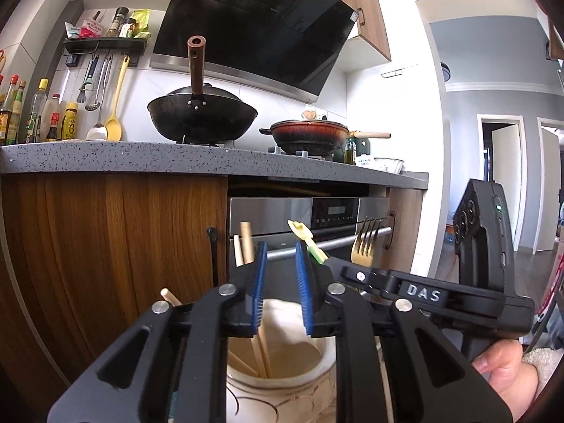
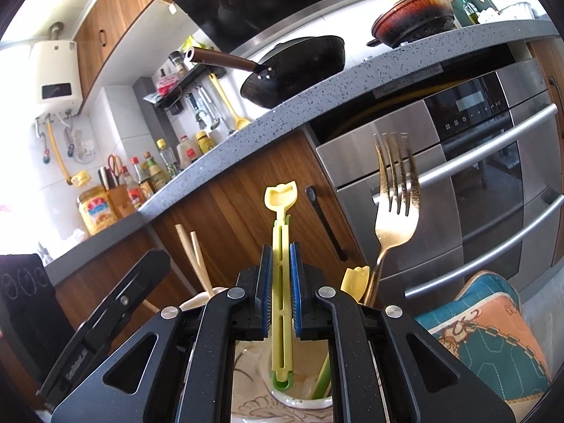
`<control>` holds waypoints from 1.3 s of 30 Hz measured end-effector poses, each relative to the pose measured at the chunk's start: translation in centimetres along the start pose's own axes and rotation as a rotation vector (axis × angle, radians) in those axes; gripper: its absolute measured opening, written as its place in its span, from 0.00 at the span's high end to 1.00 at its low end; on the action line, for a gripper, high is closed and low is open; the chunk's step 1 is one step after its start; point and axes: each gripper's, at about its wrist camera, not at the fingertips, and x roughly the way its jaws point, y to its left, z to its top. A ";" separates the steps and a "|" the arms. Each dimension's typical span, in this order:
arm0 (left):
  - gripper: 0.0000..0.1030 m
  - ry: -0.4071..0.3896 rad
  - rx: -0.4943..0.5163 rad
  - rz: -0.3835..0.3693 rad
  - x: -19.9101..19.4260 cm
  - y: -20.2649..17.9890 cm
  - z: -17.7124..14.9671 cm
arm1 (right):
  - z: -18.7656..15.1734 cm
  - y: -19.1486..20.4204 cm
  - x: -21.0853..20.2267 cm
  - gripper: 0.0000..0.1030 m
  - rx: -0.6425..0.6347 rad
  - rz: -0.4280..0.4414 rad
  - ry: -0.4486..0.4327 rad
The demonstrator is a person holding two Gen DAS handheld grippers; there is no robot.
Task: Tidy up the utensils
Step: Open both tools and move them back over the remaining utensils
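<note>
In front of the oven [image 2: 458, 183], below the speckled grey bench [image 1: 105, 157]: one cream ceramic utensil holder [image 1: 282, 384], patterned wall, mouth open toward both wrist cameras.

Contents of holder: wooden chopsticks [image 1: 261, 356] leaning inside, further stick ends standing above the rim at left [image 2: 197, 261]; gold fork [image 2: 394, 208], tines up, at the right side; a pale yellow handle end [image 2: 356, 282] beside the fork stem.

Left gripper [image 1: 280, 271]: held level just above the holder mouth, blue pads [image 1: 261, 282] standing slightly apart, nothing between them; chopsticks lie below and behind the gap, not touched by the pads.

Right gripper [image 2: 280, 292]: pads closed on a yellow-green plastic utensil [image 2: 282, 282], a slotted shaft standing upright with a shaped yellow head on top [image 2: 280, 195]. Its green lower end sits inside the holder mouth. In the left wrist view the same item shows as a yellow tip [image 1: 299, 231] past the right pad, with the right gripper's black body [image 1: 423, 292] crossing close beside the left one.

Hand [image 1: 504, 377]: part of a person's hand at lower right of the left wrist view, on the right gripper's grip.

Surroundings: black wok [image 1: 202, 116] with brown handle and a reddish-brown pan [image 1: 310, 137] on the bench; range hood [image 1: 253, 24] above; bottles [image 1: 42, 116] at left; ladles hanging from a wall rack [image 1: 105, 44]; patterned teal and orange cloth [image 2: 493, 345] at right of the holder.
</note>
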 end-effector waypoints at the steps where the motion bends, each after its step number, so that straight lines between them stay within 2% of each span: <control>1: 0.81 -0.001 0.002 0.000 -0.1 0.0 -0.1 | -0.1 0.0 0.1 0.90 -0.003 -0.003 0.002; 10: 0.81 0.000 -0.022 -0.006 -1.0 0.4 0.0 | -1.6 0.9 1.2 0.90 -0.151 -0.117 0.018; 15: 0.81 0.004 -0.024 0.005 -1.9 0.6 0.0 | -2.0 1.2 0.5 0.90 -0.177 -0.139 0.013; 20: 0.81 0.031 -0.040 0.019 -3.3 0.9 -0.3 | -2.3 1.5 -0.9 0.90 -0.180 -0.145 0.007; 26: 0.80 0.102 -0.015 0.062 -4.4 0.4 -1.1 | -3.2 2.2 -2.3 0.90 -0.220 -0.172 0.016; 30: 0.72 0.124 -0.042 0.075 -5.5 0.5 -2.5 | -3.5 2.4 -2.7 0.90 -0.233 -0.200 0.023; 33: 0.72 0.133 -0.049 0.083 -6.0 0.8 -3.2 | -3.6 2.3 -2.8 0.90 -0.228 -0.213 0.030; 36: 0.66 0.135 -0.070 0.079 -6.4 1.4 -3.3 | -3.6 2.1 -2.8 0.89 -0.218 -0.217 0.038; 39: 0.64 0.135 -0.085 0.081 -6.9 1.8 -3.6 | -3.6 2.0 -3.0 0.85 -0.219 -0.220 0.034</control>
